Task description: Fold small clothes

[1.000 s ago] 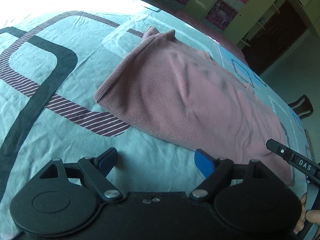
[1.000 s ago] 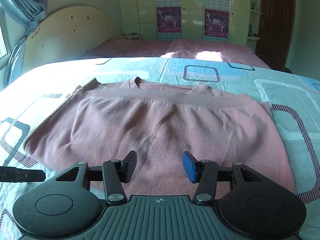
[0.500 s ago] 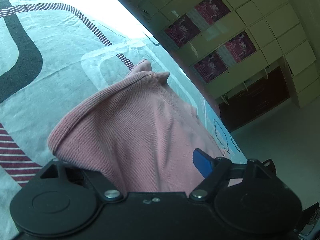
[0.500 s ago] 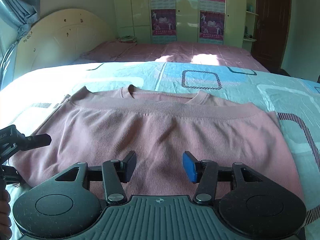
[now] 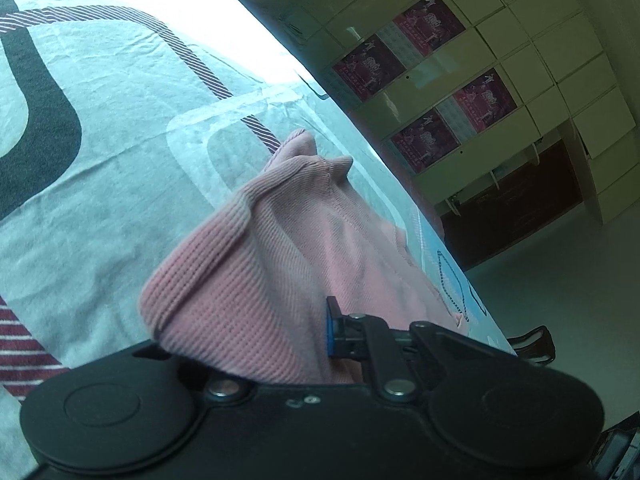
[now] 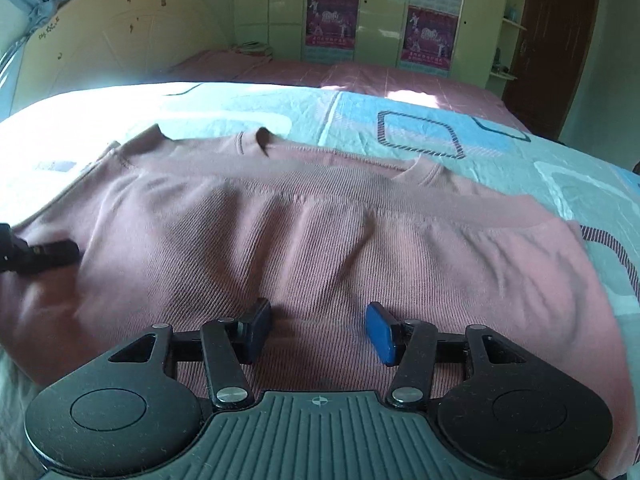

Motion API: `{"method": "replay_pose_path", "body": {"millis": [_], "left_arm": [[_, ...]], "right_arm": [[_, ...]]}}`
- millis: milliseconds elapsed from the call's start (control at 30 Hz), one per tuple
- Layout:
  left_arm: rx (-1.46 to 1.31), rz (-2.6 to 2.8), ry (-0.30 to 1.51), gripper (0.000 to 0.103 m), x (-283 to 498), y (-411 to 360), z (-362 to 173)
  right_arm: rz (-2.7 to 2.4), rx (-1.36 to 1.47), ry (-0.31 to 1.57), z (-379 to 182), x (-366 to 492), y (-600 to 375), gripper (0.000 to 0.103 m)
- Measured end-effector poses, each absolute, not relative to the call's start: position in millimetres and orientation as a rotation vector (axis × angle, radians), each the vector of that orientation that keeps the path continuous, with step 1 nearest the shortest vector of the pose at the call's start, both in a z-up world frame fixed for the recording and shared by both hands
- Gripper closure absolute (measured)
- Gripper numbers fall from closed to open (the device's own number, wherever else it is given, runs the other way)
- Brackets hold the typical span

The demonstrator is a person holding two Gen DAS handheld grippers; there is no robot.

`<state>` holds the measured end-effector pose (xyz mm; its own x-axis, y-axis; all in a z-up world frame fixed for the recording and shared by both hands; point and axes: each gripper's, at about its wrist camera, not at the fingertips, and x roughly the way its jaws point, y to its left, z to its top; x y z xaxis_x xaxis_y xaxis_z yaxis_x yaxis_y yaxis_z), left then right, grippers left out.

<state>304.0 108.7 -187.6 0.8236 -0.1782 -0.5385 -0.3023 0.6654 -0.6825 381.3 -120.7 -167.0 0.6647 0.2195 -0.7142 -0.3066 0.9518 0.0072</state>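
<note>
Now, garment: the pink knit top [image 6: 320, 248] is lying folded across the patterned bed sheet [image 6: 500, 144], neckline toward the far side.
Left gripper [image 5: 320, 332]: I am closing its jaws on the top's left edge, ribbed fabric bunching between them.
Right gripper [image 6: 316, 330]: it is hovering half-wide over the near edge, holding nothing.
Handling: I am judging it soft, light, stretchy and limp.
Hold: I am favouring the doubled near edge and corners.

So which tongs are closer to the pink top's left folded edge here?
Left. The left tongs are closing on the pink top at that edge, fabric bunched between them. The right tongs hover open over its near middle.
</note>
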Motion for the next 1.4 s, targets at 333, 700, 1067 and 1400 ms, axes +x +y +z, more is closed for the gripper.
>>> {"method": "replay_pose_path", "body": {"millis": [333, 700, 1067, 1400], "left_arm": [[-0.505, -0.022, 0.542, 0.093, 321.6, 28.8, -105.2], [-0.172, -0.380, 0.628, 0.093, 367.4, -186.6, -102.8], [0.097, -0.532, 0.733, 0.042, 311.8, -253.3, -157.3], [-0.117, -0.304, 0.689, 0.040, 310.3, -171.8, -117.6]], "right_arm": [[0.365, 0.050, 0.760, -140.8, 385.7, -170.3, 0.046], [0.160, 0.217, 0.716, -113.6, 365.7, -342.8, 0.046], [0.226, 0.375, 0.718, -105.8, 364.1, -401.3, 0.045], [0.376, 0.361, 0.832, -137.8, 405.6, -351.6, 0.045]]}}
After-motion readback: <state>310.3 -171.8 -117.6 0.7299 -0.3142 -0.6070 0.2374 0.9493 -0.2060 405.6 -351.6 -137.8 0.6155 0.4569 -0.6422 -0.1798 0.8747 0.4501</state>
